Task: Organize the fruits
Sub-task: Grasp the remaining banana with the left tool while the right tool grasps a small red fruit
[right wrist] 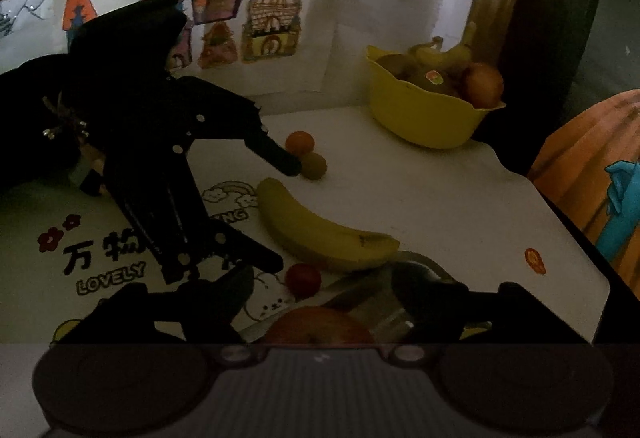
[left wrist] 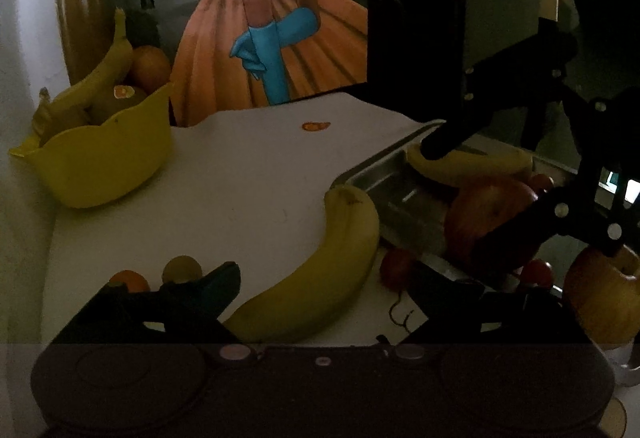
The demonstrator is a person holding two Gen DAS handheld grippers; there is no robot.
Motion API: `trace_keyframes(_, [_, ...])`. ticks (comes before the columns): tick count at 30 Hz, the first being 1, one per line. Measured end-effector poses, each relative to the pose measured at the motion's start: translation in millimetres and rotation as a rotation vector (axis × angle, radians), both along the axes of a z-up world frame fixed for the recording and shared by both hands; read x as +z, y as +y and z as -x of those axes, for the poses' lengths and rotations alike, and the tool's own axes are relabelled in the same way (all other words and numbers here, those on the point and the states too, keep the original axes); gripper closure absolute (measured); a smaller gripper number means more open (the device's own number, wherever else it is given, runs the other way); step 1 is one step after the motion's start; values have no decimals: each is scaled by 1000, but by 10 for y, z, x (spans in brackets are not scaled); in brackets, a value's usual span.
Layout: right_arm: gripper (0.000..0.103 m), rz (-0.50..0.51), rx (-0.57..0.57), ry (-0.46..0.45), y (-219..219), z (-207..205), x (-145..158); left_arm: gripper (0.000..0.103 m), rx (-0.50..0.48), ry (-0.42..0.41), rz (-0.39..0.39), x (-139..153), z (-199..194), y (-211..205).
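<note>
- a dim room: a white table (right wrist: 400, 182) stands against a wall hung with children's drawings of houses (right wrist: 224, 2), and a painted picture of an orange skirt and a blue glove (left wrist: 276, 50) leans at the table's far edge.
- a yellow bowl (right wrist: 420, 118) sits at a far corner of the table, holding bananas, a stickered green fruit and an orange.
- a loose banana (left wrist: 320, 278) lies near the middle of the table, just beside the rim of a metal tray (left wrist: 388, 178).
- the tray, at the near edge, holds a second banana (left wrist: 472, 166) and a red apple (left wrist: 488, 222); another apple (left wrist: 600, 298) shows at the right edge of the left wrist view, and i cannot tell what it rests on.
- a small red fruit (right wrist: 304, 280) lies on the table between the loose banana and the tray's corner.
- a small orange fruit (right wrist: 300, 142) and a small green fruit (right wrist: 314, 165) lie touching each other, further toward the wall edge.
- the left gripper (left wrist: 320, 290) hangs over the loose banana with its jaws apart, one finger on each side of it; the pads do not press on it.
- the right gripper (right wrist: 336, 302) points down at the tray, jaws apart, with the red apple low between its fingers; nothing is clamped.
- a printed mat with "lovely" lettering (right wrist: 108, 278) covers the table's near left part.
</note>
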State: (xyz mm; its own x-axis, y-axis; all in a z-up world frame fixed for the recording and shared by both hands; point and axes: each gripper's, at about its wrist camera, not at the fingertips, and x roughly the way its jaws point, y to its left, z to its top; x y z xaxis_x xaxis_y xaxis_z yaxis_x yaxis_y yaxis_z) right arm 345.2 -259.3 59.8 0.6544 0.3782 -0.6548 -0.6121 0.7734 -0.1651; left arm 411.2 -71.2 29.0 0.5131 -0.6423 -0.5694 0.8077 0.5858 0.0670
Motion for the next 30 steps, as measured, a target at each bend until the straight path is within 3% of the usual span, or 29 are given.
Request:
trace_keyframes(2, [26, 2, 0, 7, 3, -15, -12, 19, -9, 4, -17, -17, -15, -16])
trace_keyframes(10, [28, -10, -63, 8, -35, -100, -38, 22, 22, 31, -11, -35, -129, -35])
trace_keyframes(16, [28, -12, -106, 20, -53, -141, -43, 33, 42, 44, -14, -44, -84, -22])
trace_keyframes(19, [28, -12, -101, 26, -6, -147, -46, 36, 81, 49, -15, -37, -36, -25])
trace_keyframes(21, [28, -12, -92, 30, 28, -149, -53, 42, 116, 47, -32, -33, 11, -22])
trace_keyframes(23, [28, -8, -74, 35, 81, -158, -70, 55, 166, 54, -51, -44, 63, 17])
trace_keyframes(25, [28, 1, -54, 42, 146, -175, -84, 60, 210, 83, -38, -44, 108, 112])
trace_keyframes(30, [28, 61, -10, 53, 325, -184, -143, 64, 264, 127, -3, -41, 209, 301])
